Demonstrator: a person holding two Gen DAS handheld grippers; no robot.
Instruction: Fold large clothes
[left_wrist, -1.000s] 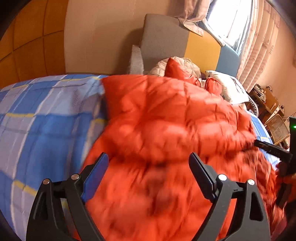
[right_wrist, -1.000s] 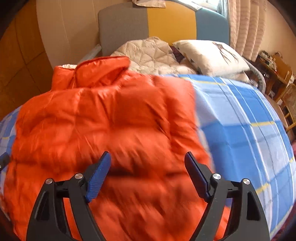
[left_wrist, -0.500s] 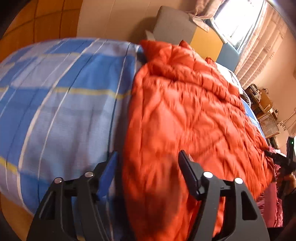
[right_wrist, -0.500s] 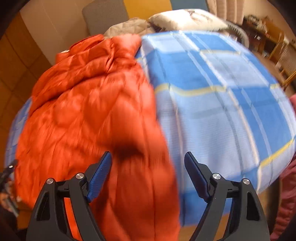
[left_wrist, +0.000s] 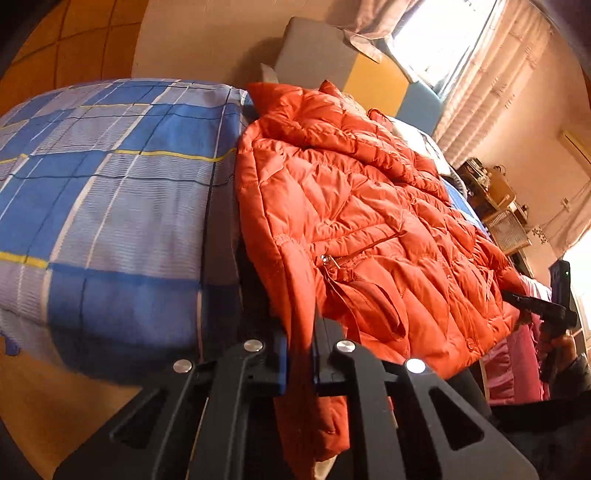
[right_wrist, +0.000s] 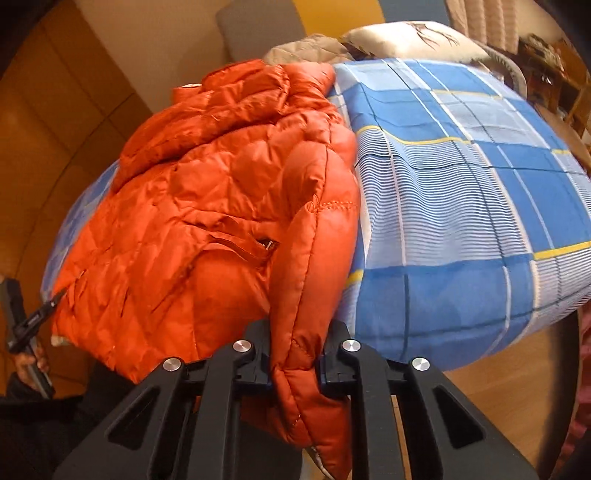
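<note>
An orange quilted puffer jacket (left_wrist: 369, 229) lies spread on a bed with a blue plaid cover (left_wrist: 110, 192), its hem hanging over the near bed edge. My left gripper (left_wrist: 301, 354) is shut on the jacket's left hem corner. In the right wrist view the same jacket (right_wrist: 207, 206) fills the left half, and my right gripper (right_wrist: 295, 363) is shut on its right hem corner. Each gripper shows small at the other view's edge: the right gripper (left_wrist: 535, 306) and the left gripper (right_wrist: 33, 321).
The plaid cover (right_wrist: 461, 206) spreads to the jacket's right. Pillows (right_wrist: 402, 38) and a beige quilt (right_wrist: 306, 50) lie by the grey, yellow and blue headboard (left_wrist: 351, 70). A window with curtains (left_wrist: 461, 48) and wooden furniture (left_wrist: 495, 199) stand at the right. Wooden floor (left_wrist: 66, 398) lies below.
Both grippers dropped to the near bed edge, moved out to the jacket's hem corners and closed on them. They were open above the jacket one second ago.
</note>
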